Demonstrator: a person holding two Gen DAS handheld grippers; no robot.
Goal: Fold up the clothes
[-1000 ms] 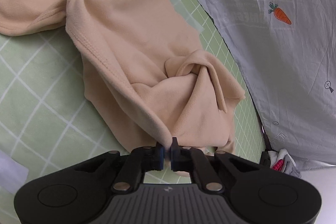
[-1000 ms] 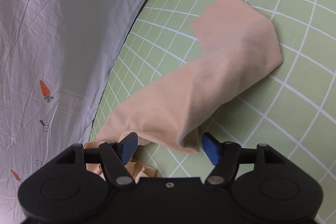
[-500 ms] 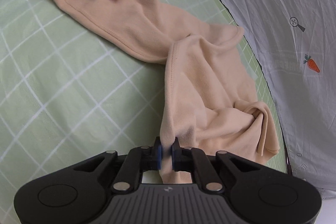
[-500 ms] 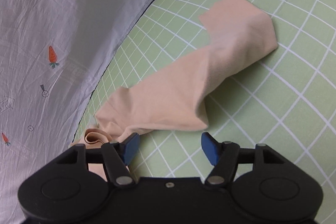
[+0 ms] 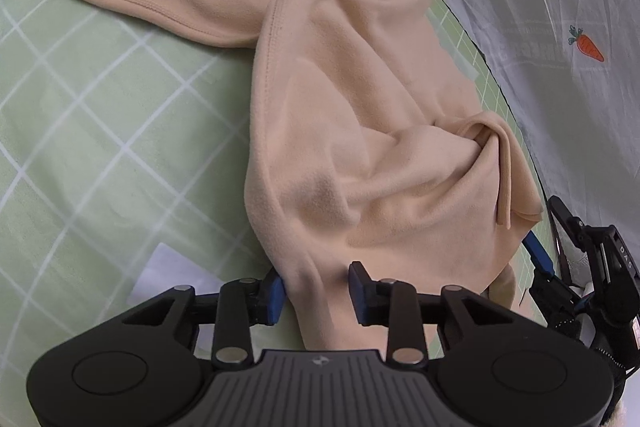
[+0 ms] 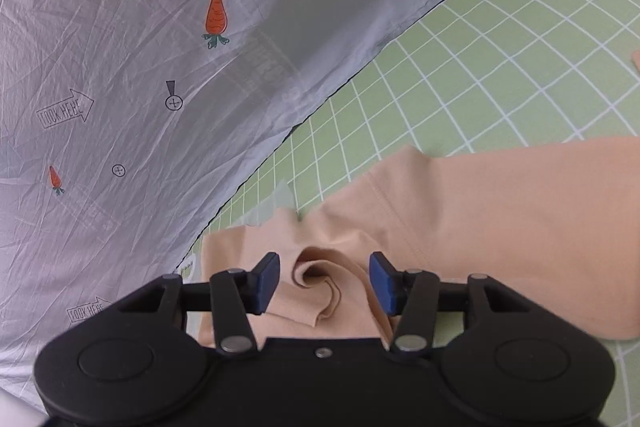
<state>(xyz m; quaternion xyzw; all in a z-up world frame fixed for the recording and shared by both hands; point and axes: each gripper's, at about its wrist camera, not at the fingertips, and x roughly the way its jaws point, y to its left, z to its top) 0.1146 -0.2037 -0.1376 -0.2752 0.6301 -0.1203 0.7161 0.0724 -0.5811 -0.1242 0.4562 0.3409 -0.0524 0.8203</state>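
A peach fleece garment [image 5: 360, 131] lies crumpled on the green grid mat [image 5: 100, 131]. One sleeve stretches to the far left in the left wrist view. My left gripper [image 5: 316, 287] is open, its jaws either side of a fold of the garment's near edge. My right gripper [image 6: 324, 281] is open over a bunched fold of the same garment [image 6: 500, 227]; it also shows at the right edge of the left wrist view [image 5: 560, 259].
A grey sheet printed with carrots [image 6: 160, 67] covers the surface beyond the mat's edge; it also shows in the left wrist view [image 5: 560, 27]. A white paper patch [image 5: 168, 275] lies on the mat by my left gripper.
My left gripper has opened and let go of the garment's edge. My right gripper has moved over the bunched part of the garment, still open.
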